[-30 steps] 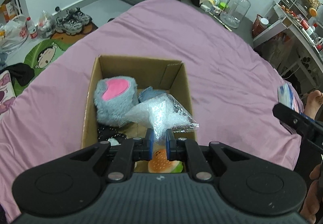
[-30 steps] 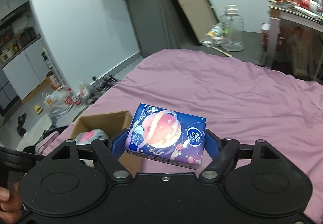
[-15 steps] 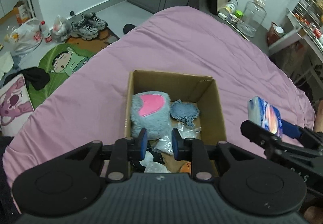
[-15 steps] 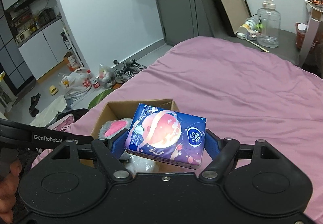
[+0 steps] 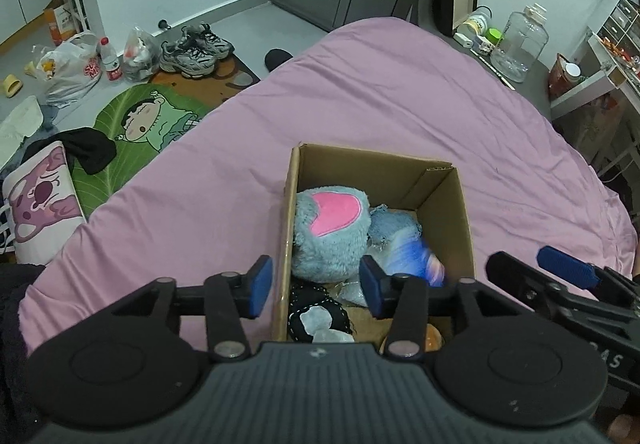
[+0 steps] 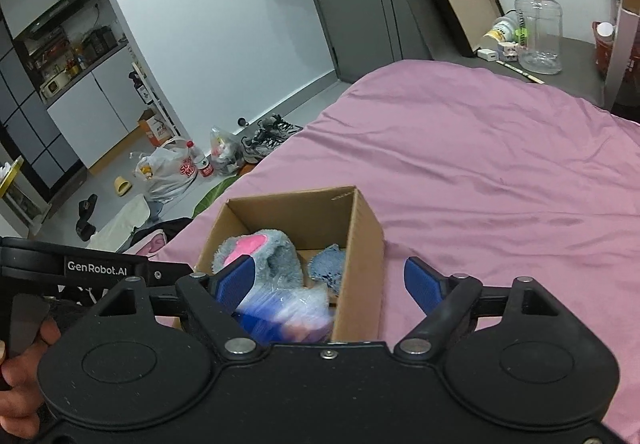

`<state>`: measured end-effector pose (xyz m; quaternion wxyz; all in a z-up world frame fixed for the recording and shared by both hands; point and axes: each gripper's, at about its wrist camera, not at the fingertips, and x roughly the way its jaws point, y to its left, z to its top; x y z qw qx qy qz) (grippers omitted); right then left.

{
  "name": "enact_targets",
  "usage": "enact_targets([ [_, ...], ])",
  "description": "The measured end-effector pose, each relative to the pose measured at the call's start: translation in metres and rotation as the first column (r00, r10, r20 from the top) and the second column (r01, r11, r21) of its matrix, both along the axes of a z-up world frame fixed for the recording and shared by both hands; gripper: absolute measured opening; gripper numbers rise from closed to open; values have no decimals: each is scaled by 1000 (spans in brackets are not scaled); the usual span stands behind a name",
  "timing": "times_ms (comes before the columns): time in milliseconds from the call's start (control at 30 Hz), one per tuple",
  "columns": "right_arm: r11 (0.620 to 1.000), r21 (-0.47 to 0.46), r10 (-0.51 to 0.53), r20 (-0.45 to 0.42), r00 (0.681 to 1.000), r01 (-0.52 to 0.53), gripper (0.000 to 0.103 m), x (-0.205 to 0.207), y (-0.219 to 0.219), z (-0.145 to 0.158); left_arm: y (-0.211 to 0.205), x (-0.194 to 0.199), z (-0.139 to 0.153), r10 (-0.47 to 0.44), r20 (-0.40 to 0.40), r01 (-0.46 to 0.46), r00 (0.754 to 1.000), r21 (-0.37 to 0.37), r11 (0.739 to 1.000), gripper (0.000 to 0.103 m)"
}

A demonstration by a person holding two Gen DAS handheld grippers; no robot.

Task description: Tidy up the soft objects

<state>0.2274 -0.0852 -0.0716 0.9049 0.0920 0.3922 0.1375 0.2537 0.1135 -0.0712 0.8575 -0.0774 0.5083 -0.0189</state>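
Observation:
A cardboard box stands on the pink bed; it also shows in the right wrist view. Inside lie a grey-blue plush with a pink patch, a blue cloth, a clear plastic bag and a black item. A blue tissue pack is blurred in motion, falling into the box; it also shows in the right wrist view. My left gripper is open and empty above the box's near left corner. My right gripper is open and empty above the box's near right wall.
The pink bed sheet spreads around the box. On the floor at left lie shoes, plastic bags, a green cartoon mat and a pillow. A clear jug and shelves stand at the far right.
My left gripper let the plastic bag go into the box and opened wide. My right gripper moved over the box and opened, and the tissue pack is dropping in.

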Motion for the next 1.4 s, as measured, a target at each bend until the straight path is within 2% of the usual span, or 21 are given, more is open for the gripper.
enact_targets([
  [267, 999, 28, -37, 17, 999, 37, 82, -13, -22, 11, -15, -9, 15, -8, 35, 7, 999, 24, 1000, 75],
  [467, 998, 22, -55, -4, 998, 55, 83, -27, -36, 12, -28, -20, 26, -21, 57, 20, 998, 27, 999, 86],
  [800, 997, 38, -73, 36, 997, 71, 95, -55, -66, 32, -56, -46, 40, -41, 73, 37, 997, 54, 998, 92],
  [867, 997, 37, -70, 36, 997, 69, 99, -61, -71, 35, -59, -51, 43, -38, 82, 34, 996, 55, 998, 96],
  [1000, 996, 46, -78, 27, 997, 77, 99, -71, -83, 39, -64, -63, 49, -26, 96, 20, 995, 62, 998, 98],
  [1067, 996, 47, -74, 32, 997, 73, 103, -77, -88, 45, -66, -69, 51, -19, 91, 13, 996, 58, 998, 100],
  [1133, 997, 40, -67, 37, 997, 65, 103, -84, -93, 50, -68, -76, 53, -15, 90, 9, 996, 66, 998, 102],
  [1400, 997, 49, -62, 44, 997, 60, 103, -112, -117, 61, -85, -105, 71, -10, 119, 2, 993, 67, 998, 103],
])
